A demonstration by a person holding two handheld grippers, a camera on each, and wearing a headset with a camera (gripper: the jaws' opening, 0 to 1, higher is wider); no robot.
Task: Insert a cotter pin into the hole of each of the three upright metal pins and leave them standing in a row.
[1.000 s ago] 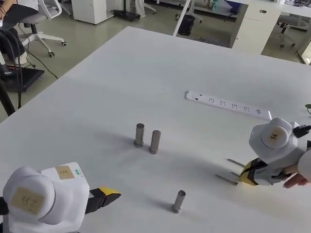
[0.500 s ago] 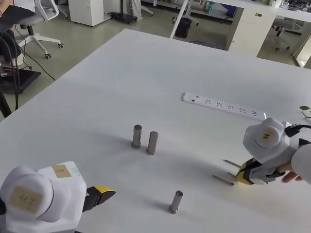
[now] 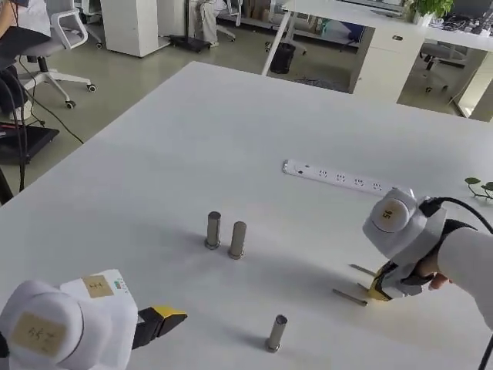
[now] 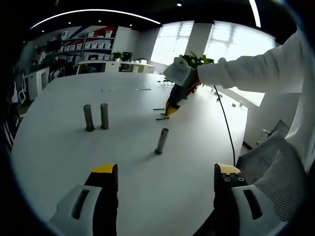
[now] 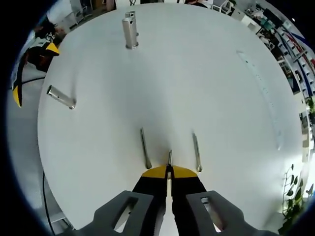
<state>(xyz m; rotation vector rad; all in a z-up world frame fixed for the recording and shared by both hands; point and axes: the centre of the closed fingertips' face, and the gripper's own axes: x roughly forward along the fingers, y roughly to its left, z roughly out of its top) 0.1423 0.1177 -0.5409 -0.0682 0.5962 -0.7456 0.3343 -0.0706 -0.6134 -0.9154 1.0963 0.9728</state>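
Observation:
Two upright metal pins point(image 3: 213, 230) point(image 3: 237, 240) stand side by side mid-table, and a third metal pin point(image 3: 275, 333) stands alone nearer me. My right gripper point(image 3: 375, 290) is low over the table at the right. In the right gripper view its jaws are shut on a thin cotter pin point(image 5: 169, 158) that points forward. Two more cotter pins point(image 5: 144, 147) point(image 5: 196, 151) lie flat either side of it. My left gripper point(image 4: 166, 169) is open and holds nothing, hovering at the near left point(image 3: 166, 317), well short of the lone metal pin point(image 4: 162, 141).
A white power strip point(image 3: 331, 176) lies across the far right of the table point(image 3: 154, 154). Office chairs, cabinets and desks stand beyond the table's far edges. A cable runs from the right gripper off the right side.
The head camera has tilted and shifted, so the whole scene sits differently. The right gripper stays low by the cotter pins. The left gripper and the metal pins keep their places.

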